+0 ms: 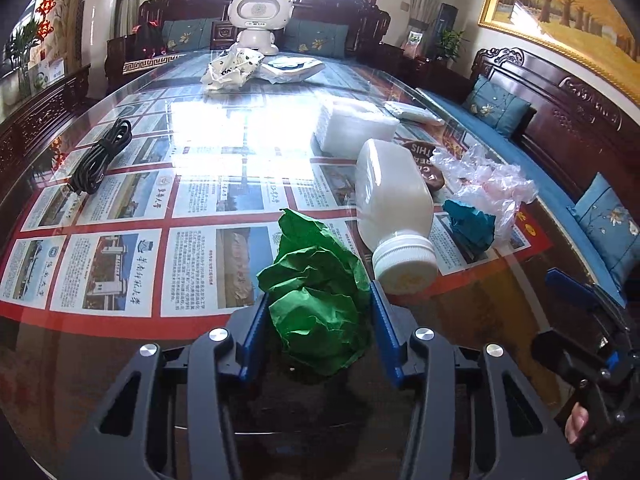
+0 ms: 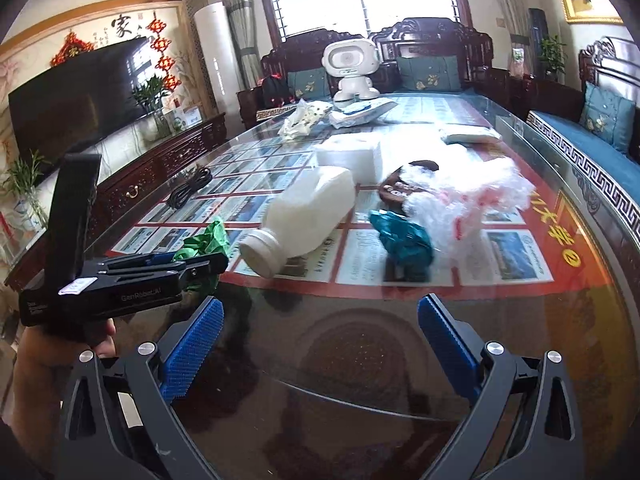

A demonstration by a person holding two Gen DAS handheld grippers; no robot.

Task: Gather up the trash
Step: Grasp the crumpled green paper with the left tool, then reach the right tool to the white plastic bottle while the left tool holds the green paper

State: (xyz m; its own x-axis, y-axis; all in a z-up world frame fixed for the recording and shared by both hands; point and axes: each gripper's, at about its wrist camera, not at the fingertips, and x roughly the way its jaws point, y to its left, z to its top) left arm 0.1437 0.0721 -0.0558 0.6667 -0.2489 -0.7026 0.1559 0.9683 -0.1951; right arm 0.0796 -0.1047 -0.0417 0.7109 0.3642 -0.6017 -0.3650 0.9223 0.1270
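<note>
Two views, differing content. Left wrist view: left tongs (image 1: 318, 320) closed narrow on a crumpled green paper wad (image 1: 318, 292), blue pads touching both of its sides, wad just above the glass-topped bench (image 1: 224, 152). Right wrist view: right tongs (image 2: 320, 344) spread wide, nothing between the pads, over the bare near edge of the bench; the left tongs (image 2: 200, 264) show from the side at left, green wad (image 2: 208, 242) poking out of the tips.

Only the right view shows the TV (image 2: 76, 100) and a body label reading "GenRobot.AI" on the left tool. Only the left view shows brown disc lettering, "THIS" (image 1: 420, 148), upside down. Red poster under the glass carries Chinese text, too small to read.

Ahead of the right tongs: white plastic bottle (image 2: 304, 220) on its side, cap toward the tongs; teal crumpled paper (image 2: 404, 242) just right of it, touching a clear plastic bag (image 2: 464, 204). Black cable (image 1: 100, 156) lies well left of the left tongs.
</note>
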